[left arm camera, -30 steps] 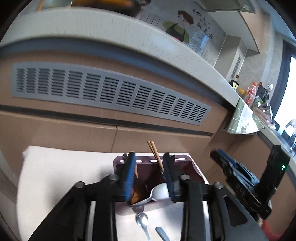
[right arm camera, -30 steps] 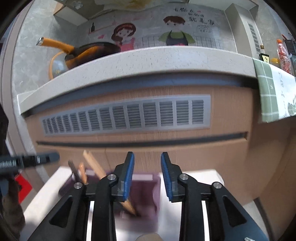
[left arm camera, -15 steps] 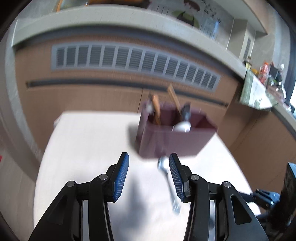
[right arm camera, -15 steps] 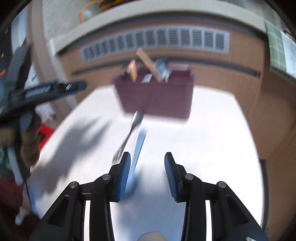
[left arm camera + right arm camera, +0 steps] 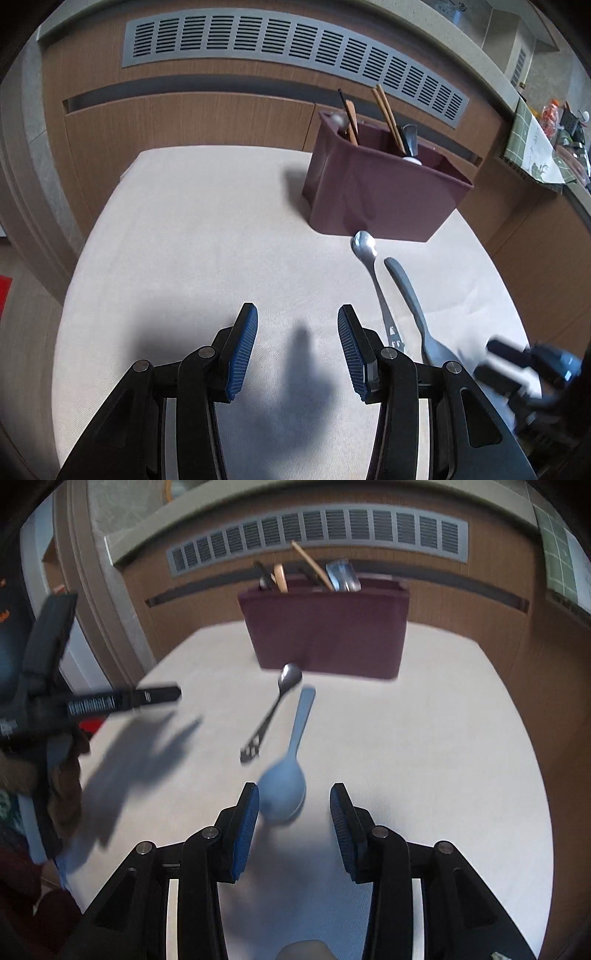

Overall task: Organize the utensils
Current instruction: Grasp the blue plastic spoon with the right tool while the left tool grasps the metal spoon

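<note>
Your left gripper (image 5: 297, 345) hangs over bare tabletop (image 5: 192, 236) with its jaws released and nothing between them; the metal spoon (image 5: 373, 273) and the grey-blue spoon (image 5: 413, 306) lie just off its right jaw, side by side, handles pointing toward the maroon utensil holder (image 5: 376, 192) ahead and to the right. Your right gripper (image 5: 293, 821) has its jaws opening, and the bowl of the grey-blue spoon (image 5: 282, 792) sits just ahead of them, close to the left jaw, with neither pad pressing on it. The metal spoon (image 5: 273, 709) lies further ahead and slightly left, near the holder (image 5: 325, 631), which stands straight ahead holding chopsticks (image 5: 312, 565) and other utensils.
</note>
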Demonstrator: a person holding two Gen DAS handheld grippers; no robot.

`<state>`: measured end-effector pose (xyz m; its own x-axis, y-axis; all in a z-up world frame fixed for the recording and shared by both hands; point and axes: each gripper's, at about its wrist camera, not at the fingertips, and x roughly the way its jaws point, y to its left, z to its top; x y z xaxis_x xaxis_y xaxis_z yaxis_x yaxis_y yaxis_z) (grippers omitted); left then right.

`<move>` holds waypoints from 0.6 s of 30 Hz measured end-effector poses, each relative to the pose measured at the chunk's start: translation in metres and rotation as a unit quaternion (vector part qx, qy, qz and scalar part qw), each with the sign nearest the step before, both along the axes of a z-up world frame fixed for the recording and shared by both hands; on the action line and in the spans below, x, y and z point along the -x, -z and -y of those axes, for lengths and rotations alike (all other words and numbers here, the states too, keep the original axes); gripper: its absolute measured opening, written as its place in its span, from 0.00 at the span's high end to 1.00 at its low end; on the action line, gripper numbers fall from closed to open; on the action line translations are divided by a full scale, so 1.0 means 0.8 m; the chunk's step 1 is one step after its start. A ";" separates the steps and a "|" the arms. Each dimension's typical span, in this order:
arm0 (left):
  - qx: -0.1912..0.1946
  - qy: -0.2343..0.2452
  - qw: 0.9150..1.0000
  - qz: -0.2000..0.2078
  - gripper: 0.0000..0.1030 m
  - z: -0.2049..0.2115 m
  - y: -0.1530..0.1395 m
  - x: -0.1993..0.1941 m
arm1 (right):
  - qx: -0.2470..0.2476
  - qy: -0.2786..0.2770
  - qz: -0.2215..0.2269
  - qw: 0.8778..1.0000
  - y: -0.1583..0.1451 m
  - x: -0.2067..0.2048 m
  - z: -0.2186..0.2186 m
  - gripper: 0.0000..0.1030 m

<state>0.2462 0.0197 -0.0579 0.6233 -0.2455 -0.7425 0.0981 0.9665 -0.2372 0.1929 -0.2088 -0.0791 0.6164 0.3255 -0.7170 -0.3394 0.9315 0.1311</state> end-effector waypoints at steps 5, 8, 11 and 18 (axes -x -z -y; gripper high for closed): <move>0.008 0.003 1.000 -0.009 0.55 0.003 0.008 -0.005 | 0.015 -0.006 -0.022 1.000 0.001 -0.058 -0.020 0.61; 0.005 0.008 1.000 -0.010 0.55 0.003 0.009 -0.004 | 0.043 0.008 -0.055 0.998 0.020 -0.101 -0.037 0.70; 0.005 0.005 1.000 -0.010 0.55 0.001 0.009 -0.006 | 0.065 0.013 -0.061 0.996 0.031 -0.124 -0.051 0.77; 0.001 0.018 1.000 -0.015 0.55 0.027 0.007 -0.027 | 0.083 -0.007 -0.036 0.996 0.030 -0.120 -0.057 0.91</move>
